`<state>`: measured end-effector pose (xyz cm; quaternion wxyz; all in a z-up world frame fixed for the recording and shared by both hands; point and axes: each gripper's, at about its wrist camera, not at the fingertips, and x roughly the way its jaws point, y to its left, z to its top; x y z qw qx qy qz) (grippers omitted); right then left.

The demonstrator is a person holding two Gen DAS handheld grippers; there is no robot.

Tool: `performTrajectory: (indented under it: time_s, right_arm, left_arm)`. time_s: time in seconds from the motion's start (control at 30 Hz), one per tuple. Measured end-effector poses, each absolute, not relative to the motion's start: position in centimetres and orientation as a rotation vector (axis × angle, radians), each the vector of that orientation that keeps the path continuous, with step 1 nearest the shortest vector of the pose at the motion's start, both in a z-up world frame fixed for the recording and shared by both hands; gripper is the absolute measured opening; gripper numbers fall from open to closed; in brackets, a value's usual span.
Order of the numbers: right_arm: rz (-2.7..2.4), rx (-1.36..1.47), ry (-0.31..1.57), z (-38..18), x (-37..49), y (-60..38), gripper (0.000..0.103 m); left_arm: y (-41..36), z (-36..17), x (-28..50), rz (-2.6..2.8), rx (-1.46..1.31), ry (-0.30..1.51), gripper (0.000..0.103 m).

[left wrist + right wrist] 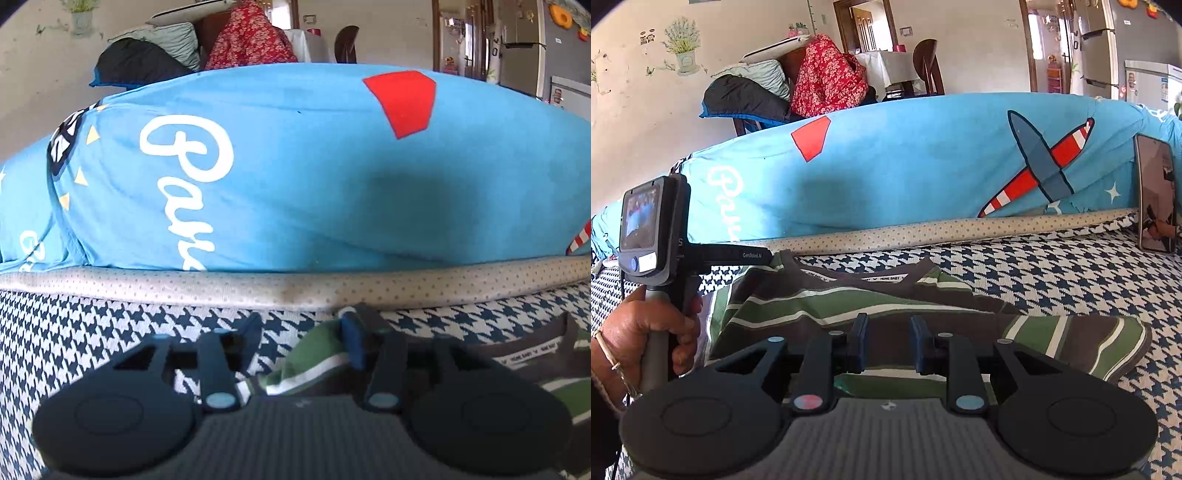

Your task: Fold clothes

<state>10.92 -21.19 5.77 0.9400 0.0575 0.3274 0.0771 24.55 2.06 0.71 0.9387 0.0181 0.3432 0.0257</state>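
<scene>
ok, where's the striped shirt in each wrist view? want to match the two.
Left wrist: the striped shirt sits low, centre to right, bunched by the left gripper.
Right wrist: it lies spread across the lower middle, neckline toward the blue cushion, behind the right gripper.
Shared landmark: the red patch on the blue cushion, upper right in the left view, upper left in the right view.

Left tongs (303, 328) agape, right tongs (888, 341) narrow

Home: bed (1052, 266), fridge (1097, 40), dining chair (929, 62).
</scene>
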Motion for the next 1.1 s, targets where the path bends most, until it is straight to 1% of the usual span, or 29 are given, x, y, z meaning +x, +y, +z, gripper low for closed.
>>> performTrajectory:
  time_s: [0.23,0.33,0.6,0.7,0.9,0.97,1.0,1.07,1.1]
  right_arm:
    - [0.137,0.100,0.622,5.7,12.8,-22.7,0.023]
    - [0.130,0.110,0.617,5.5,14.1,-23.6,0.023]
    - [0.164,0.143,0.626,4.3,17.4,-24.8,0.023]
    - [0.170,0.138,0.652,3.2,18.3,-24.9,0.023]
    - [0.187,0.144,0.707,1.5,19.4,-24.7,0.023]
    - [0.185,0.135,0.715,1.2,19.6,-24.6,0.023]
    - [0.184,0.133,0.719,1.0,19.7,-24.5,0.023]
    - [0.188,0.132,0.722,0.6,19.9,-24.4,0.029]
    - [0.190,0.126,0.721,0.5,20.0,-24.3,0.030]
  left_arm:
    - [2.1,3.7,23.2,-0.012,-0.017,0.686,0.058]
    - [1.3,4.0,22.5,-0.030,0.016,0.690,0.065]
    - [0.9,3.2,19.6,-0.058,-0.029,0.770,0.066]
    - [1.2,2.5,18.4,-0.037,-0.069,0.796,0.071]
    - [1.0,1.7,16.4,-0.012,-0.075,0.849,0.071]
    - [1.0,1.6,15.4,-0.006,-0.075,0.858,0.075]
    - [1.0,1.6,14.9,0.001,-0.073,0.862,0.076]
    - [1.0,1.5,14.1,0.015,-0.069,0.872,0.077]
    - [1.0,1.5,13.9,0.021,-0.069,0.878,0.077]
